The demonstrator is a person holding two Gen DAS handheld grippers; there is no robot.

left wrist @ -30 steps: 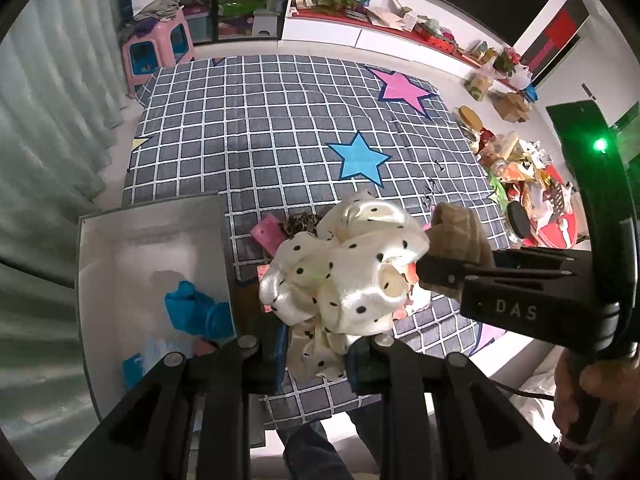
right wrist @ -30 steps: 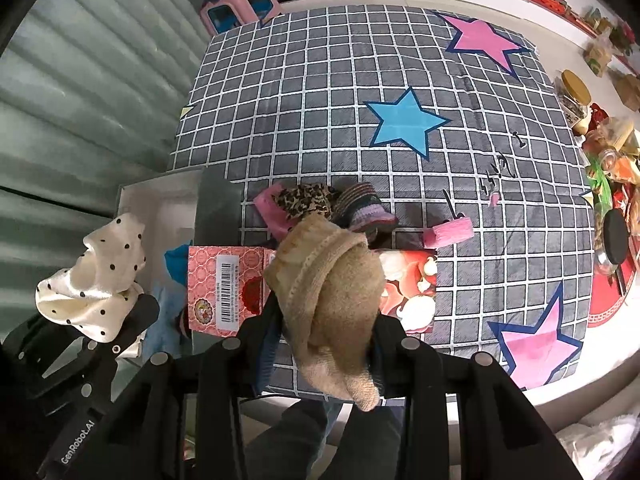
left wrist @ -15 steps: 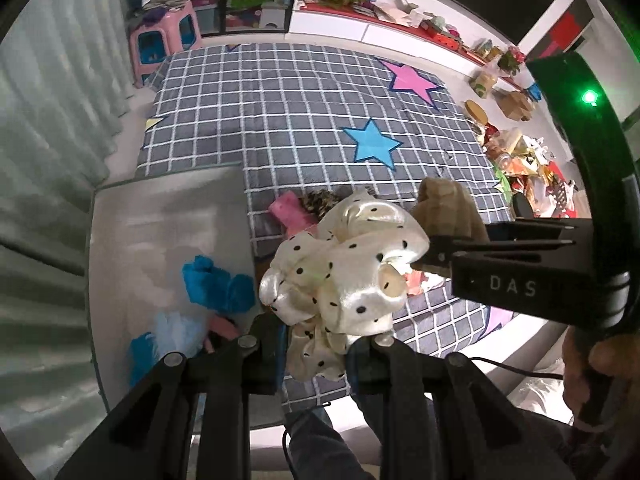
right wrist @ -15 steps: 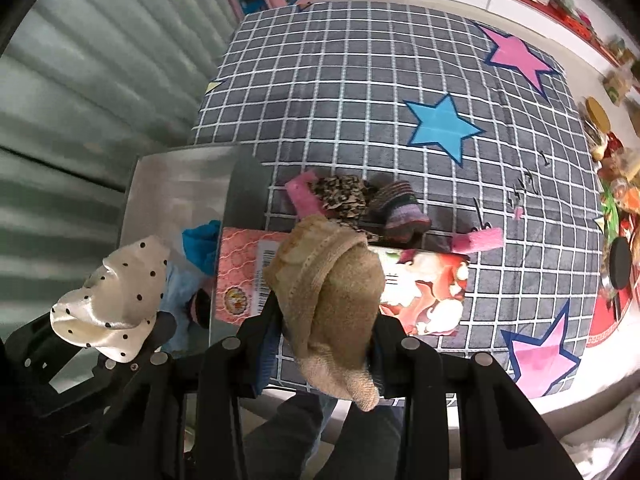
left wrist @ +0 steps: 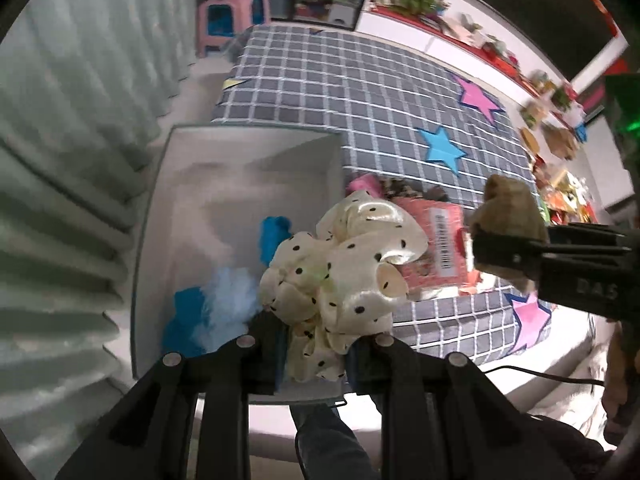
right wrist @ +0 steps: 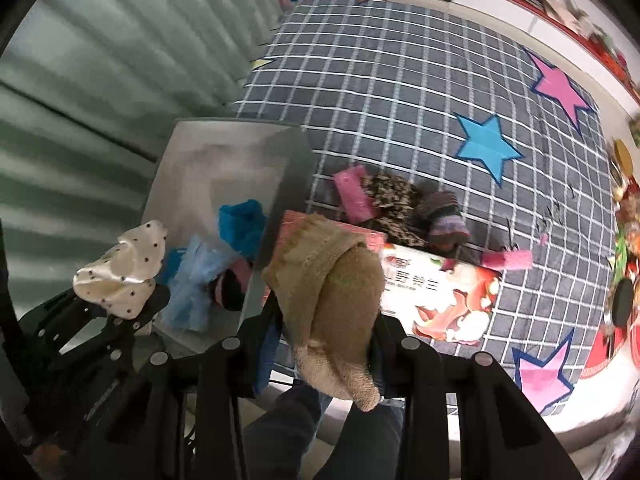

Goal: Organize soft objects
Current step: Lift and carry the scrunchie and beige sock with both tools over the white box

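- The left gripper [left wrist: 318, 346] has its jaws clamped on a cream scrunchie [left wrist: 344, 276] with black dots, which bulges out above them.
- The right gripper [right wrist: 324, 344] has its jaws closed on a tan sock [right wrist: 332, 292]; the sock's toe hangs down below the jaws.
- In the right wrist view the left gripper sits to the left of the right jaws, over the near end of the box [right wrist: 224, 168].
- The grey box lies just beyond the left jaws; inside it are a blue cloth [left wrist: 274, 236] and a pale blue fluffy item [left wrist: 230, 300].
- Just past the right jaws, a pink printed carton [right wrist: 440, 300] lies on the checked mat [right wrist: 400, 92].
- Beyond the carton, a pink sock [right wrist: 352, 196], a leopard-print item [right wrist: 390, 200] and a striped purple sock [right wrist: 444, 216] lie close together; another pink piece [right wrist: 508, 259] lies to their right.
- Farther off on the mat are a blue star [right wrist: 486, 146] and a pink star [right wrist: 560, 90].
- A pink stool [left wrist: 232, 16] stands beyond the mat's far corner.
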